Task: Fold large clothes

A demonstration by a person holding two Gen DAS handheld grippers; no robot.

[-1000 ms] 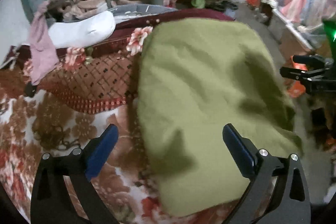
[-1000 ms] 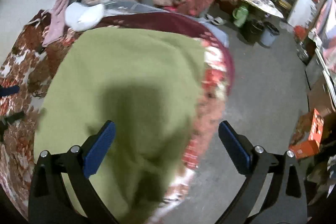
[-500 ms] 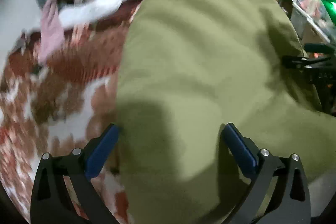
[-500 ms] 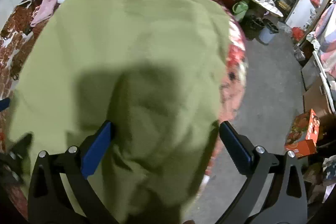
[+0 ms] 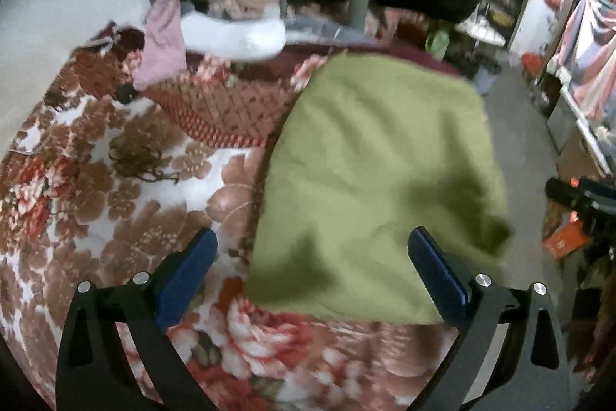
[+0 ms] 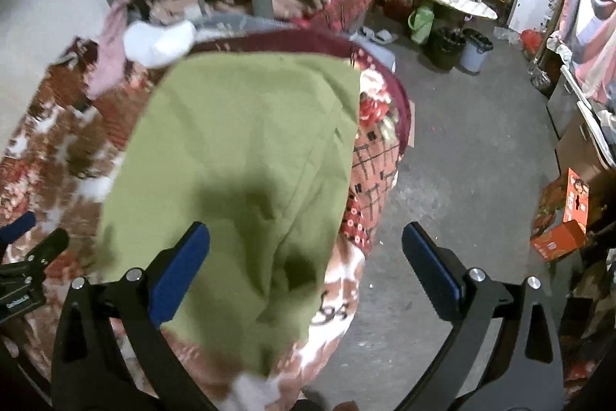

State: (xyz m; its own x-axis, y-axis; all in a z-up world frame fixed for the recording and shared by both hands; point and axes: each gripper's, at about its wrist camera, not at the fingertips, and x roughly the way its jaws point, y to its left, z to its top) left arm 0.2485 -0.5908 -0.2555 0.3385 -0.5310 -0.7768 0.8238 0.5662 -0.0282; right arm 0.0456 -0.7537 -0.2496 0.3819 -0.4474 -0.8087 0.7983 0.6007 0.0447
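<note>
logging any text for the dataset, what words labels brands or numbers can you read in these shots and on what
Nothing can be read for certain.
Orange box on the floor: printed picture and marks, too small and blurred.
Left gripper body, seen at the right wrist view's edge: small white lettering, too blurred.
Floral bedspread: dark marks near its edge look like pattern, not clear digits.
Green garment: no label shows.

One green garment (image 5: 377, 180), two bins (image 6: 462, 49).

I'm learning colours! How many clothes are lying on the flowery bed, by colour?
Green: 1, the green garment
Pink: 1, the pink cloth
White: 1, the white cloth
Total: 3. The blurry pile behind them cannot be counted.
</note>
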